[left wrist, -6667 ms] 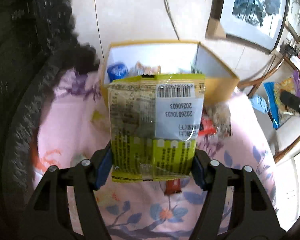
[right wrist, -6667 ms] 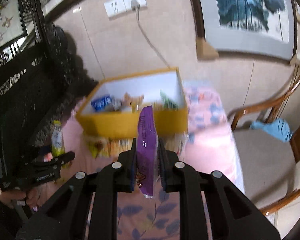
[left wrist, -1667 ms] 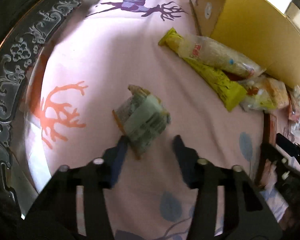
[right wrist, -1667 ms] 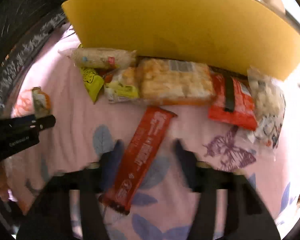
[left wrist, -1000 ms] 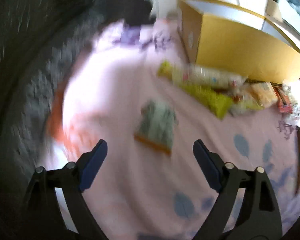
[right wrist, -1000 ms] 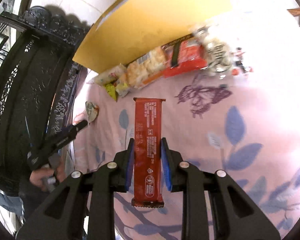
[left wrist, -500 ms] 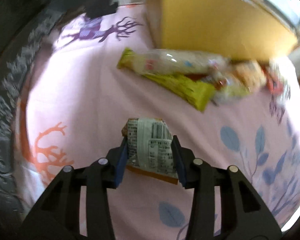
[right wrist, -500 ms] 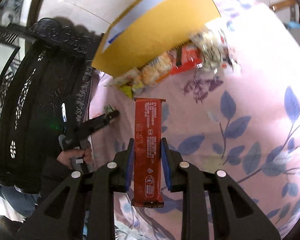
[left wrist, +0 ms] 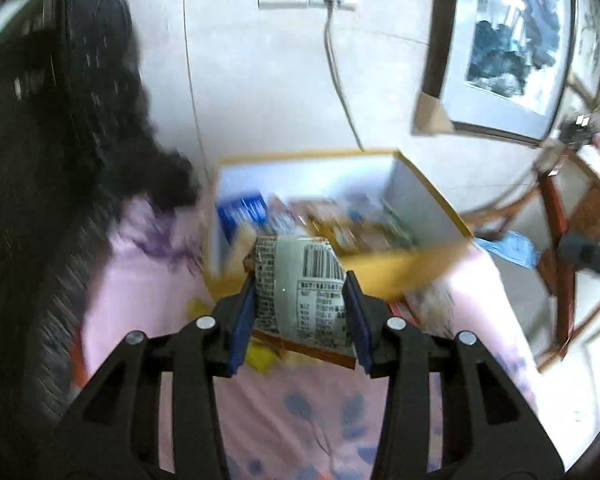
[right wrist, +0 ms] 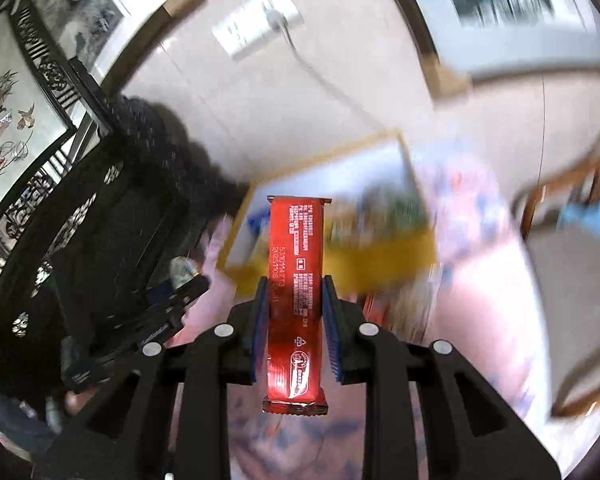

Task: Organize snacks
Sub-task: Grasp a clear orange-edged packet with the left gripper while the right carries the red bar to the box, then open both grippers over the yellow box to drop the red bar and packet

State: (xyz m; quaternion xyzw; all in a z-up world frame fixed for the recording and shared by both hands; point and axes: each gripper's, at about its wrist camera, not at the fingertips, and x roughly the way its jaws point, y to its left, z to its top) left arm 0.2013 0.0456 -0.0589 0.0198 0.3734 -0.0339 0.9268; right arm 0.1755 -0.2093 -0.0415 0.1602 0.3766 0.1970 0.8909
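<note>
Both picks now lifted off cloth: your left gripper (left wrist: 300, 304) clamps barcode packet (left wrist: 302, 292), right gripper (right wrist: 296, 316) clamps red bar (right wrist: 295, 280). Next, yellow box (left wrist: 384, 268).

Bright daylight, heavy motion blur (worst around the yellow box (left wrist: 380, 272)), fisheye bending at edges, dark corners.
</note>
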